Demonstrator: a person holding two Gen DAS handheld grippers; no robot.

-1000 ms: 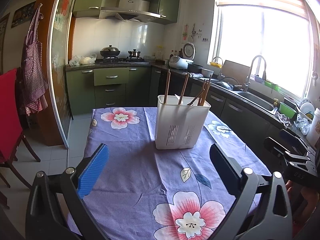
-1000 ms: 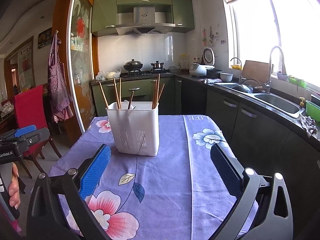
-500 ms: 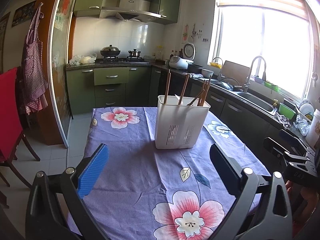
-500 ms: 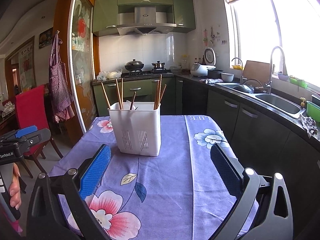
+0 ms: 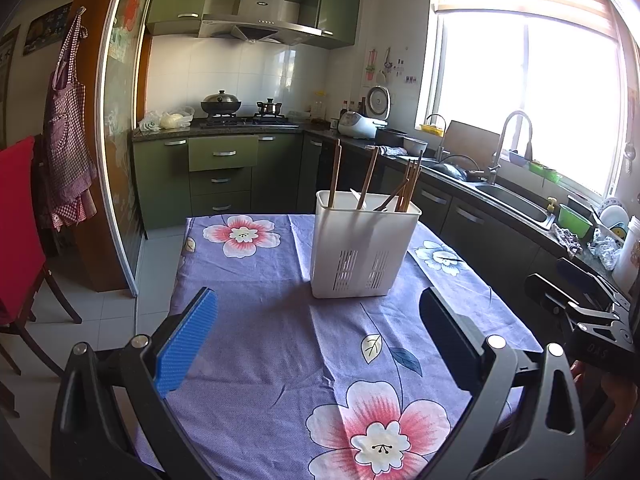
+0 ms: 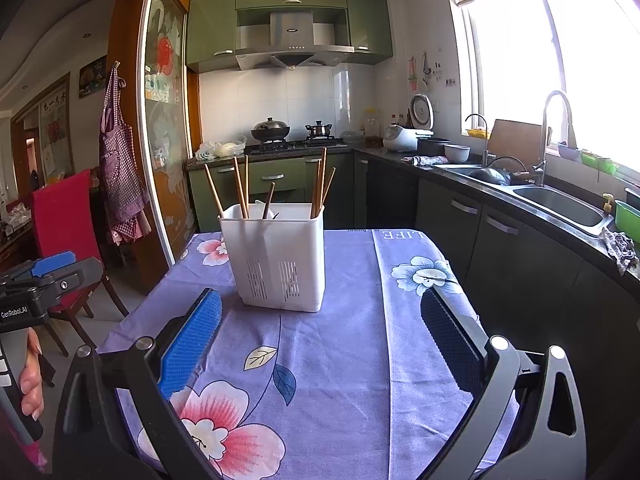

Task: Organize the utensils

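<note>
Black tool [image 6: 320,344] frames with silver screws; blue ribbed pads [image 6: 190,342]; "GenRobot.AI" lettering

- Right gripper [image 6: 320,344] wide apart, nothing between the blue pads [image 6: 190,342], hovering over near end of table.
- White utensil holder [image 6: 276,256] upright on purple floral tablecloth [image 6: 348,360], ahead and slightly left of centre, well clear of both fingers.
- Wooden chopsticks [image 6: 320,184] standing in holder: a few leaning at left side, a bunch at right corner, one shorter stick near middle.
- Left gripper [image 6: 48,276] at left edge, off the table; jaw state unreadable from this angle; hand [image 6: 30,380] wrapped round its handle.
- Red chair [image 6: 60,224] behind it, checked apron [image 6: 120,176] hanging on doorframe.
- Sink [image 6: 560,200] and faucet along right counter, wok [image 6: 270,130] on stove at back.
</note>
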